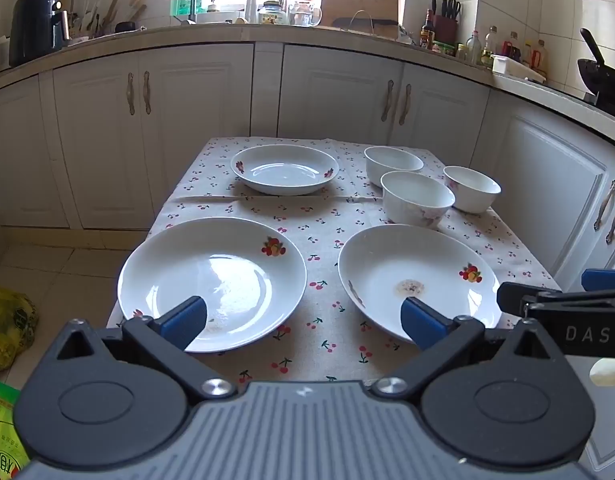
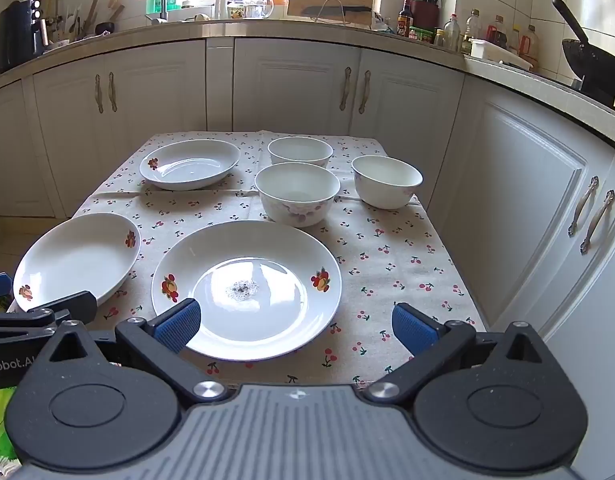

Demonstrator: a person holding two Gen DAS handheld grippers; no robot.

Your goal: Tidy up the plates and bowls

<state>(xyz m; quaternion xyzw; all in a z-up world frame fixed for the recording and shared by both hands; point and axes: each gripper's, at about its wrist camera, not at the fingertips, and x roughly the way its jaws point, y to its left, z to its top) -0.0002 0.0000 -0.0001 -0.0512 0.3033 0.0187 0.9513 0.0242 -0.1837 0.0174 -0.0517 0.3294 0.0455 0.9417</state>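
Cherry-print counter [image 1: 319, 216]: left gripper [image 1: 303, 322] wide and empty, left plate [image 1: 211, 280] just ahead; right gripper [image 2: 295, 326] wide and empty, nearer the speckled plate [image 2: 247, 284].

glossy ceramic plates [image 2: 246, 284], matt cloth tablecloth [image 2: 387, 256]

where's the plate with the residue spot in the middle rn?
The dirty plate lies at the near edge of the table, centre of the right wrist view, right of the clean near plate and just in front of the nearest bowl.
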